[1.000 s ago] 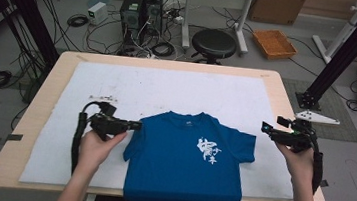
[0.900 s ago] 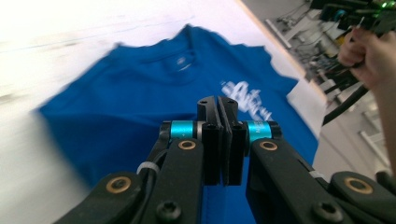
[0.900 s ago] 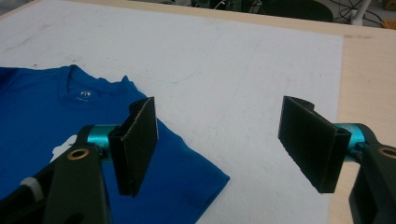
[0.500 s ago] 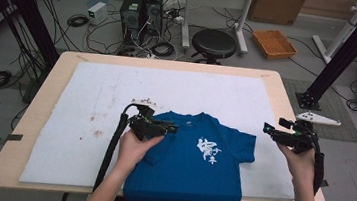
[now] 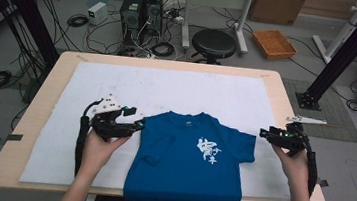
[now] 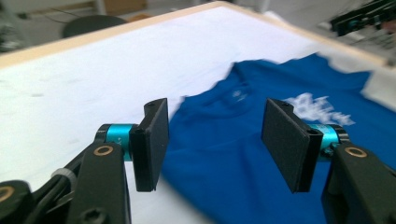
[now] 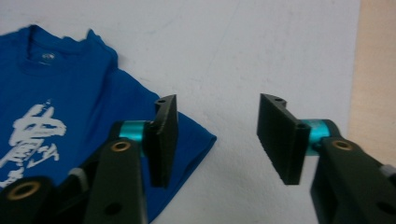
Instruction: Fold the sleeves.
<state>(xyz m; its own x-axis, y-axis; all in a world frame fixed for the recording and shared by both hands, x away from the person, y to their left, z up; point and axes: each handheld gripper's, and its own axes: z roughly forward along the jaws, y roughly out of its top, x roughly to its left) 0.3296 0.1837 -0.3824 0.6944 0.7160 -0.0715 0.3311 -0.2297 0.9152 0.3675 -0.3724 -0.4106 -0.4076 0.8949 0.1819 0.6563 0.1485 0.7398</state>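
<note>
While we hold both tools over the table, the short-sleeved blue cotton T-shirt with a white brush-script print (image 5: pixel 187 167) lies face up on the white cloth sheet (image 5: pixel 192 92) that covers the pale wooden table (image 5: pixel 287 99), its collar toward the far side and its hem hanging over our near edge. We judge that we are folding it and are at an early stage: the sleeve on our left is already turned in over the chest, while the sleeve on our right still lies spread flat and the body is not yet folded. Our left gripper (image 5: pixel 136 125) hangs just off the shirt's left shoulder; its jaws have just been opening and now stand wide with nothing between them, which the left gripper view bears out, the shirt lying beyond the pads (image 6: pixel 154 140). Our right gripper (image 5: pixel 264 134) sits just beside the spread sleeve's end; its jaws have just been closing but stand well apart, and in the right gripper view the sleeve tip (image 7: pixel 198 140) lies under one pad, not pinched. What is left, we reckon, is the right sleeve and then the body. By count: one shirt, one sheet, one table, two grippers.
</note>
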